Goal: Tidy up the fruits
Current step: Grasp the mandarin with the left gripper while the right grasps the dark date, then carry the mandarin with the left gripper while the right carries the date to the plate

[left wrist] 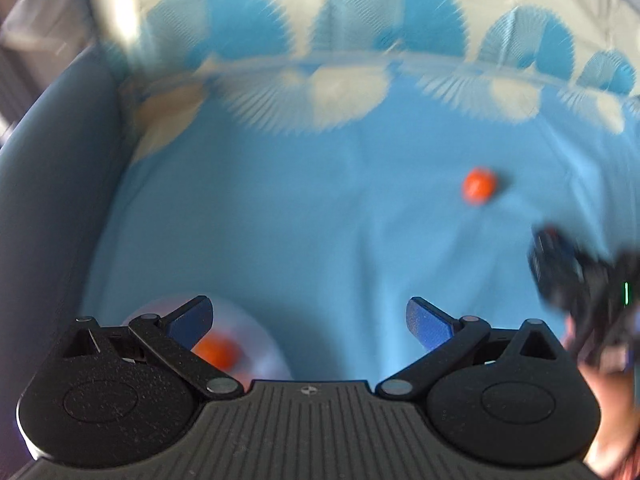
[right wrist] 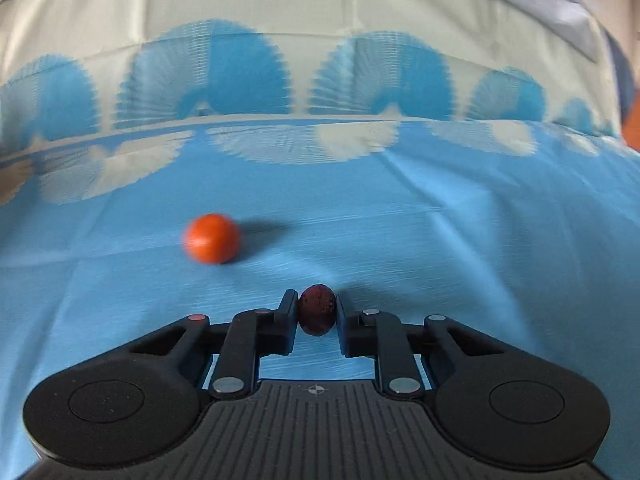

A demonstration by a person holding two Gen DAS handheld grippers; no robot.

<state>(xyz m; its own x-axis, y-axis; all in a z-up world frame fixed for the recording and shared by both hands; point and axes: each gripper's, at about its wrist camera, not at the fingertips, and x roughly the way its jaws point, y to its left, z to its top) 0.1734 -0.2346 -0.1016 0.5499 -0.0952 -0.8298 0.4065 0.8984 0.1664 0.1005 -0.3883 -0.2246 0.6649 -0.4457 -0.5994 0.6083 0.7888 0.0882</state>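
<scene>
A: What is nearest in the right wrist view?

B: The right gripper (right wrist: 317, 312), low in the centre of the frame. Its jaws are drawn almost together and pinch a small dark fruit (right wrist: 317, 309) from both sides. The fruit is deep maroon, egg-shaped, with a rough, matte skin.

A: And beyond it?

B: Up and to the left, an orange fruit (right wrist: 212, 238) lies on the blue tablecloth (right wrist: 440, 232). It is round, smooth and bright, a little blurred, with a shadow running off to its right. Past it the cloth shows a band of white and blue fan shapes.

A: The left wrist view?

B: The left gripper (left wrist: 309, 316) at the bottom is spread wide and holds nothing. Behind its left finger, in the lower left, sits a pale translucent bowl (left wrist: 264, 340) with a second orange fruit (left wrist: 218, 352) inside, blurred. Farther up, right of centre, the orange fruit (left wrist: 479, 190) lies alone on the cloth (left wrist: 300, 200). At the right edge the other gripper (left wrist: 560, 264) shows only as a dark smear.
</scene>
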